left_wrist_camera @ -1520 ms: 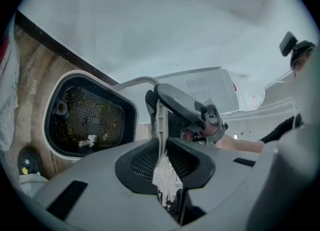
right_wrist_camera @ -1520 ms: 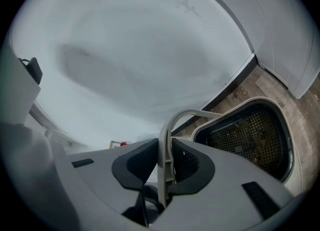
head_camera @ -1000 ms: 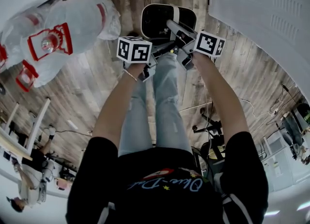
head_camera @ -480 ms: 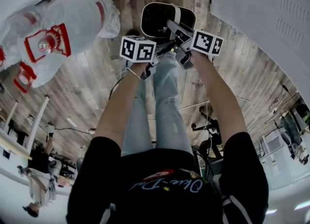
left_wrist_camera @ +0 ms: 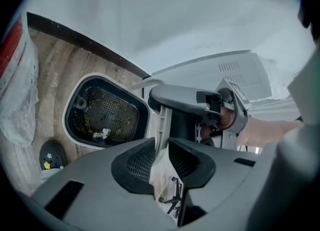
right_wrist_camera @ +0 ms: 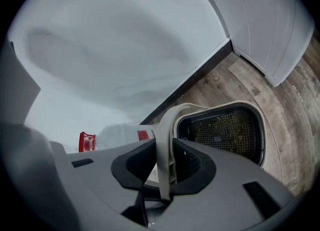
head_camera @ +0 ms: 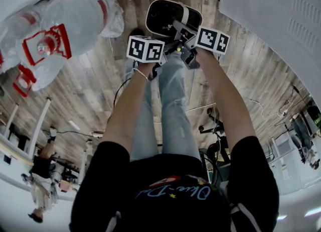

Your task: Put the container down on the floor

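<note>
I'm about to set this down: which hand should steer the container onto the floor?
Right, probably: the right gripper clamps the handle nearest the container; the left gripper grips farther back.

We see our right tool point(right_wrist_camera: 164, 162) with jaws clamped on the pale handle point(right_wrist_camera: 165, 125) of the container point(right_wrist_camera: 227, 131), its dark mesh inside littered with crumbs. Wooden floor point(right_wrist_camera: 285, 100) lies beneath, a white wall point(right_wrist_camera: 100, 50) behind, a red-printed bag point(right_wrist_camera: 117, 134) at left.

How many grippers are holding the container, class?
2. The left gripper is shut on the pale rib below the container's grey handle; the right gripper is shut on its pale band beside the mesh. Neither is hidden.
</note>
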`<state>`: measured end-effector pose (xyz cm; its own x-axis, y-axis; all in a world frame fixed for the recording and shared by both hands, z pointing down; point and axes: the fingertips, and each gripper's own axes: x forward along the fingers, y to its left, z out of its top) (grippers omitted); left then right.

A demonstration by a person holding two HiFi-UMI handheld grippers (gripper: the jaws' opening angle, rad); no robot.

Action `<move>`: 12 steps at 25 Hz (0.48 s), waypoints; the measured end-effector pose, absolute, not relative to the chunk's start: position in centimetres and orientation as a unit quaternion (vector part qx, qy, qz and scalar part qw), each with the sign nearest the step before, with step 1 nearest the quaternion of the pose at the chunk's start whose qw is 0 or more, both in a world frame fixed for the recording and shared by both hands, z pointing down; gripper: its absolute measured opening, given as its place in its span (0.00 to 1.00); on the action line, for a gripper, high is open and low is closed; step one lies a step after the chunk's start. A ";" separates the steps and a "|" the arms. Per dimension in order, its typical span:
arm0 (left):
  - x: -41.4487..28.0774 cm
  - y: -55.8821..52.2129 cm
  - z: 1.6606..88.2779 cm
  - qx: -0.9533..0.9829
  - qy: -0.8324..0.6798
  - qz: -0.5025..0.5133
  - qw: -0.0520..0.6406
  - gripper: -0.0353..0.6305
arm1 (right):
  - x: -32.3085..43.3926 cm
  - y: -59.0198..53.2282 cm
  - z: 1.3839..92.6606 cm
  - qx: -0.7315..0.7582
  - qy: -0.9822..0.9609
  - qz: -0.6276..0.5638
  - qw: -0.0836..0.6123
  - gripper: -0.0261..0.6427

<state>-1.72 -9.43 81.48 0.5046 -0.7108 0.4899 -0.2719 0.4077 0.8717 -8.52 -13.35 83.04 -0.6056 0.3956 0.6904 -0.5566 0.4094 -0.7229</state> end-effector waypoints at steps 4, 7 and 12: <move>-1.5 -9.2 82.0 0.514 -0.479 -0.155 0.695 0.15 | -8.0 -13.4 83.6 0.068 -0.711 0.545 0.439 0.14; -1.4 -9.4 82.2 0.510 -0.477 -0.159 0.698 0.15 | -7.5 -13.8 83.9 0.077 -0.711 0.542 0.441 0.14; -1.0 -9.2 82.8 0.529 -0.482 -0.122 0.688 0.16 | -6.9 -13.7 84.3 0.073 -0.707 0.542 0.449 0.20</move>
<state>-1.02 -9.17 82.80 0.5059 -0.6779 0.5334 -0.3412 0.4107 0.8455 -6.90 -13.67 84.26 -0.5853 0.3834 0.7144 -0.5902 0.4026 -0.6997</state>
